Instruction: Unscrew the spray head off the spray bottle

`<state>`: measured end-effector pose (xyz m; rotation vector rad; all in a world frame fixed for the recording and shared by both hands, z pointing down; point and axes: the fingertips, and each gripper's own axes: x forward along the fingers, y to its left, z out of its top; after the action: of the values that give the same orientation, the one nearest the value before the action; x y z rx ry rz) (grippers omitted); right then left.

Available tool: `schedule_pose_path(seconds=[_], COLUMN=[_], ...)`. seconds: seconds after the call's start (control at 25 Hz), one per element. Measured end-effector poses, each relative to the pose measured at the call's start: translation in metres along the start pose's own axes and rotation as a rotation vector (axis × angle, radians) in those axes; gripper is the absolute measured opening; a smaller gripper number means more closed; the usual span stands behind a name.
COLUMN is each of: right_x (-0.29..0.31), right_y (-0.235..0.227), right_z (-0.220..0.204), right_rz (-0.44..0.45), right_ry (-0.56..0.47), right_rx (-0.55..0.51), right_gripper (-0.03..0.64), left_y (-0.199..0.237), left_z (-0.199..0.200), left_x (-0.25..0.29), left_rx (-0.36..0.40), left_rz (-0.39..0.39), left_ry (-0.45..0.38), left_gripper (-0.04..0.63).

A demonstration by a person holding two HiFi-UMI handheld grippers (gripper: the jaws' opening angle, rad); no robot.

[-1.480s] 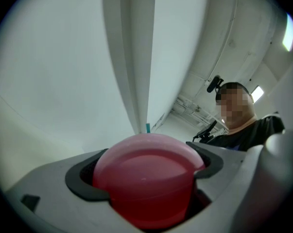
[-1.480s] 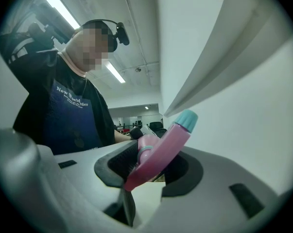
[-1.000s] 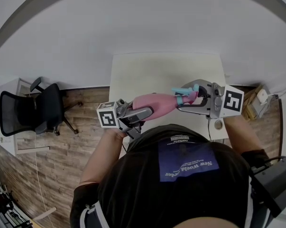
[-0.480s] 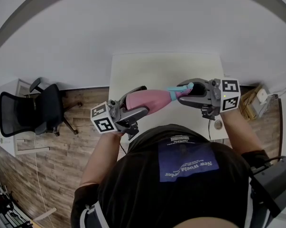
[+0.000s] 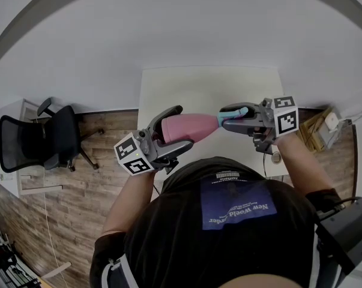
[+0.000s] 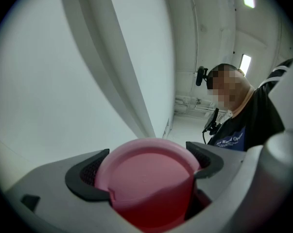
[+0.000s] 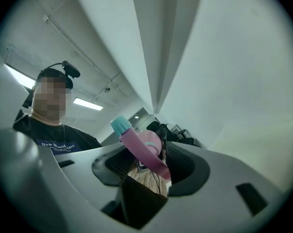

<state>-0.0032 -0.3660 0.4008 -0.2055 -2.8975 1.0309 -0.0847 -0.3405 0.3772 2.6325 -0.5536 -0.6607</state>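
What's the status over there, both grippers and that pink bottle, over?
Left gripper clamped on pink bottle. Right gripper jaws opening, spray head between them, looks attached to the bottle. Nothing blocking; all held above white table.

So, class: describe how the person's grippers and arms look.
The left gripper and right gripper are grey plastic with black pads; each carries a white cube of black square markers. The right's jaws are opening around a pink-and-teal spray head. Short black sleeves.

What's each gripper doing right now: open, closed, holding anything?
Left gripper: closed on the pink bottle.
Right gripper: jaws opening, the spray head between them, not clamped.
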Motion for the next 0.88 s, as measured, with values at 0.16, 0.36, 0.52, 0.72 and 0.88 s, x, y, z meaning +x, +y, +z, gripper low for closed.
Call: schedule_pose_path(seconds=[0.16,0.36,0.52,0.72,0.88], right_x=[0.008,0.005,0.005,0.008,0.01], right_y=[0.006,0.015,0.024,0.036,0.051], right_z=[-0.006,-0.002,0.004,-0.001,-0.003], right_rz=[-0.002,0.001,-0.007,-0.021,-0.017], right_ry=[0.062,0.057,0.071,0.134,0.171], right_rx=[-0.069,-0.195,-0.364,-0.63,-0.826], right_gripper=[0.173,0.131,0.121,0.121,0.121], left_y=[-0.002,0.0,0.001,0.004,0.005], left_z=[-0.001,-0.006,-0.006,-0.007,-0.008], left_x=[0.002,0.002,0.004,0.003,0.003], left_rx=[-0.05,-0.114,-0.167,-0.289,-0.422], left_rz=[-0.022,-0.029,-0.035,-0.046,-0.071], left_ry=[-0.014,-0.007,-0.002,-0.006,-0.026], left_gripper=[0.492,0.492,0.491,0.491,0.491])
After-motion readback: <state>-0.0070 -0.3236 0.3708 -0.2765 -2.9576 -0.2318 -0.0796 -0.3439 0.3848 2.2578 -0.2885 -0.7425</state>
